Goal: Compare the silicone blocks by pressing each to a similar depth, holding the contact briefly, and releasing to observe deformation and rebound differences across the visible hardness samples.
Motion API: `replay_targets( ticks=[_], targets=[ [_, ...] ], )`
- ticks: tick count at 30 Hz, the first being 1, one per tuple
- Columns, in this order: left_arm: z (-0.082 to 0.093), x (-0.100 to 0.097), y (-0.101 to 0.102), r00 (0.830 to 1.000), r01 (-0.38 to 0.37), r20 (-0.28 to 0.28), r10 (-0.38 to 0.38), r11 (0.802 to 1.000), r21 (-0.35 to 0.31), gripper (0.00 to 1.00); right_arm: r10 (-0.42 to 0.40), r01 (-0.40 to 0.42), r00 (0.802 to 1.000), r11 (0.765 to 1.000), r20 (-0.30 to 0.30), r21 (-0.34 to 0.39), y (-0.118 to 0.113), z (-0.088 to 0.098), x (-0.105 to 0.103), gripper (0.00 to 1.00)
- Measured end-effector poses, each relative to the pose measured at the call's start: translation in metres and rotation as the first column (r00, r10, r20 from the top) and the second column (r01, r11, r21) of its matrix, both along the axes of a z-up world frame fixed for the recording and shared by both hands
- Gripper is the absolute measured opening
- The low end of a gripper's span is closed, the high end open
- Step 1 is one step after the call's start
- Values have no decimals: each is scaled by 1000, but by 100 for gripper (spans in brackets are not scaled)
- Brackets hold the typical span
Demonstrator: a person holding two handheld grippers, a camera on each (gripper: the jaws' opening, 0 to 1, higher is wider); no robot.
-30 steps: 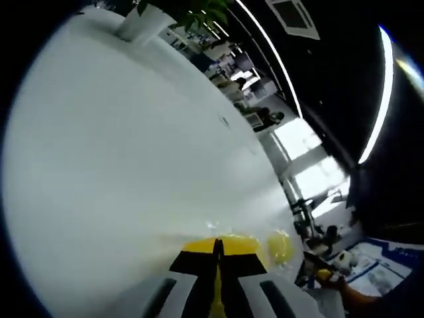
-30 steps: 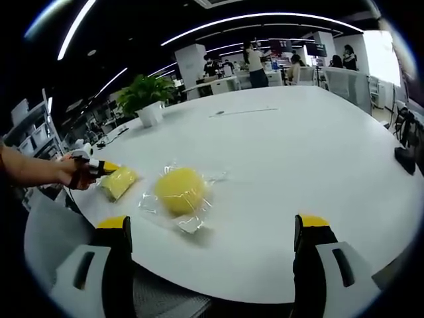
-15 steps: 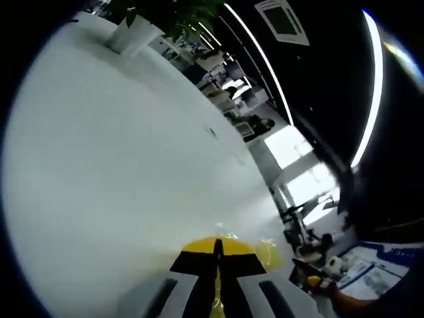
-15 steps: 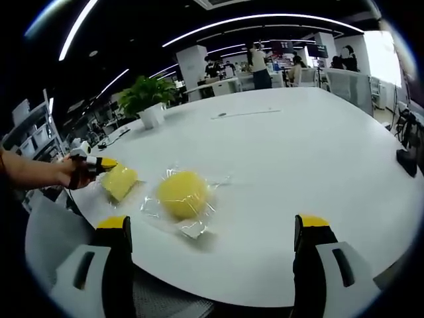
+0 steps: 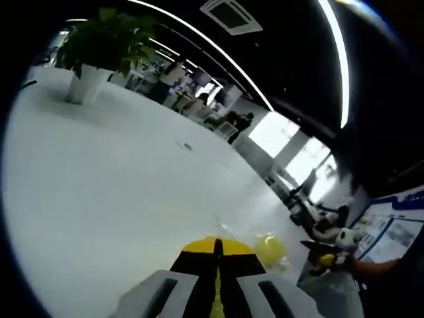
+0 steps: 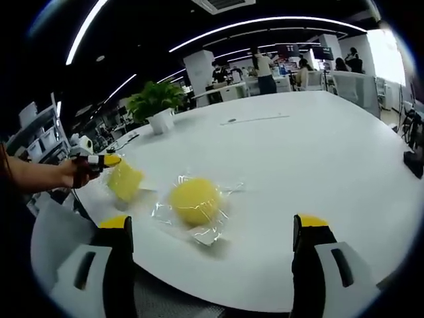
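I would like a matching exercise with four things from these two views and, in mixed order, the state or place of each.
Things:
1. left gripper
2. right gripper
3. round yellow block
4. potted plant

States:
A. lies on the white table in clear wrap
B. jaws wide apart, holding nothing
C. stands far back on the table
D. shut on the flat yellow block

Pairs: 1-D, 2-B, 3-A, 4-C

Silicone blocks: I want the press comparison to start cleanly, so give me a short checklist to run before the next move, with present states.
1. Left tongs gripping the flat yellow block: ok, shut on it, lifted off the white table.
2. Right tongs free for pressing: ok, open, nothing between them.
3. Round yellow block resting on the table: ok, in clear wrap.
4. Blocks apart: ok.
5. Hardness labels readable: cannot tell.
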State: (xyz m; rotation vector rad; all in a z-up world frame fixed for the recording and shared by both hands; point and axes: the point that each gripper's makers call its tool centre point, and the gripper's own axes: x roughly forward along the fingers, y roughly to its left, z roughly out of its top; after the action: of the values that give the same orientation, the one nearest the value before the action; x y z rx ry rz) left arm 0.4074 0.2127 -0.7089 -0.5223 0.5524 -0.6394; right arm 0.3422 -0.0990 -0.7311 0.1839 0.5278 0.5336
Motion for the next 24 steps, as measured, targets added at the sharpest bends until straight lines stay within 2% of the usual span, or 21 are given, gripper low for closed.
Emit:
replay_targets(
  ticks=[2, 4, 10, 12, 14, 17, 24],
  targets=[
    [4, -1, -3, 999, 24, 26, -25, 999, 44, 0, -1, 1, 1000, 999, 0, 32, 4, 4, 0, 96],
    [10, -1, -6, 998, 38, 55, -42, 997, 71, 0, -1, 1, 1000, 1000, -4, 31, 4, 4, 0, 96],
    [27, -2, -11, 988, 61, 132, -82, 986, 153, 0, 32, -31, 999, 999, 42, -20, 8, 6, 3, 96],
    [31, -2, -12, 986, 65, 143, -89, 985, 161, 0, 41, -40, 999, 999, 31, -24, 9, 4, 2, 96],
    [37, -1, -11, 981, 69, 168, -99, 982, 176, 0, 56, -54, 998, 997, 36, -57, 7, 2, 2, 96],
    [45, 0, -7, 976, 69, 190, -106, 979, 191, 0, 69, -66, 996, 996, 49, -53, 11, 6, 2, 96],
    [77, 2, -4, 960, 65, 257, -116, 978, 199, 0, 73, -71, 992, 997, 103, -22, 14, 21, 9, 96]
  ],
)
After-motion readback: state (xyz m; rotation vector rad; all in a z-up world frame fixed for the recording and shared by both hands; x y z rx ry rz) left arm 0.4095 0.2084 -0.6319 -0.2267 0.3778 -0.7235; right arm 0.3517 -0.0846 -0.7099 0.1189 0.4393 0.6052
